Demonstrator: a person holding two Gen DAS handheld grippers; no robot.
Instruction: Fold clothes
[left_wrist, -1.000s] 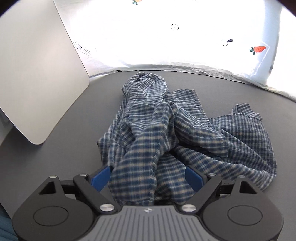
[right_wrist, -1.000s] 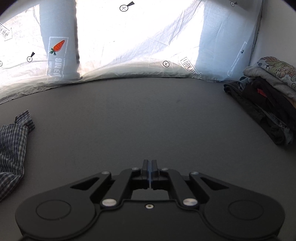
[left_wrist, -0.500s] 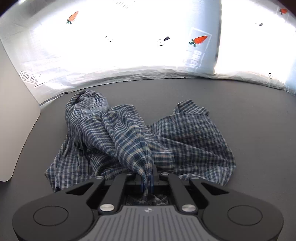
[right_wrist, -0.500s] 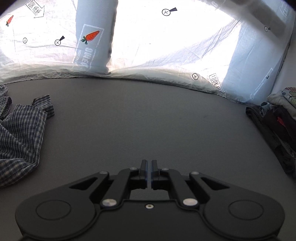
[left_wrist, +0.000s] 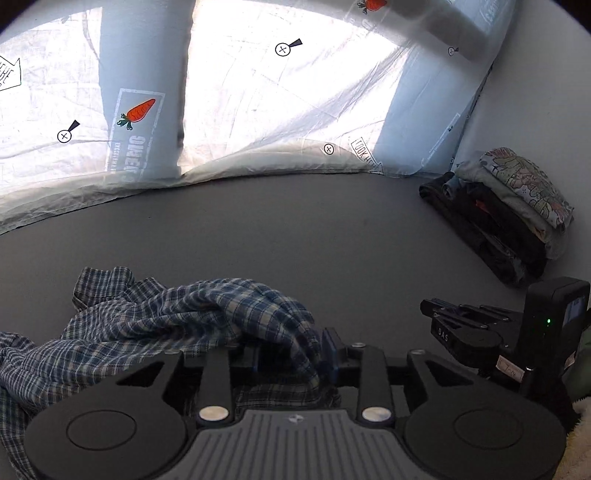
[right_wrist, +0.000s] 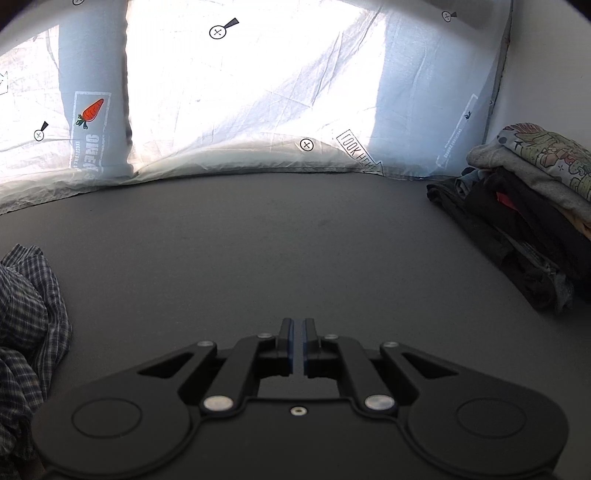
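Observation:
A crumpled blue and white plaid shirt (left_wrist: 155, 325) lies on the dark grey table (left_wrist: 295, 229), trailing to the left. My left gripper (left_wrist: 291, 354) is shut on a bunched fold of the plaid shirt, which drapes over its fingers. In the right wrist view the shirt (right_wrist: 29, 317) shows at the left edge. My right gripper (right_wrist: 296, 347) is shut and empty, low over bare table to the right of the shirt. It also shows in the left wrist view (left_wrist: 465, 325) at the right.
A stack of folded clothes (left_wrist: 506, 210) sits at the table's far right, also in the right wrist view (right_wrist: 524, 206). A backlit white sheet with carrot prints (left_wrist: 258, 103) hangs behind the table's far edge.
My left gripper closed on the shirt and has swung right, dragging the cloth along. The right gripper stayed shut and shifted slightly, turning back to the right.

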